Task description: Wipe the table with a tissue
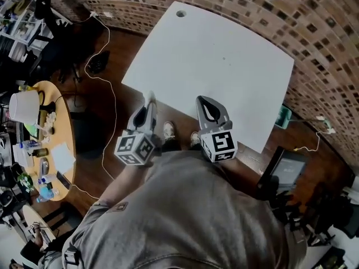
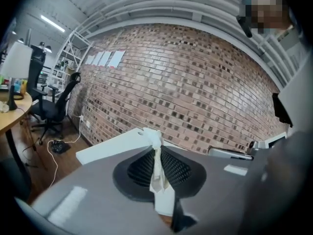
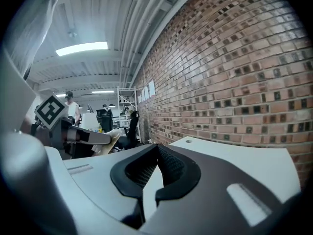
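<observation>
I hold the 2 grippers in front of me at the near side of the white table (image 1: pixel 224 55). The left gripper (image 1: pixel 147 112) is at the near left part of the table edge, and its tip points toward the table top. In the left gripper view its jaws are pressed together on a white tissue (image 2: pixel 157 173). The tissue stands as a thin twisted strip between the 2 black pads, and a small crumpled end comes out above the jaw tips. A wider flat piece hangs below the pads.

The right gripper (image 3: pixel 157 148) is beside it, over the near edge of the table. Its jaws meet at the tips and I see nothing between them. Through the small gap lower down, only the white table surface shows.

The table has 1 round hole (image 1: pixel 180 13) near its far corner. A brick wall (image 1: pixel 314 32) runs behind the table. At the left, well apart, is a round wooden table (image 1: pixel 60 129) with small things on it, and a white cable (image 1: pixel 110 88) lies on the dark floor.
</observation>
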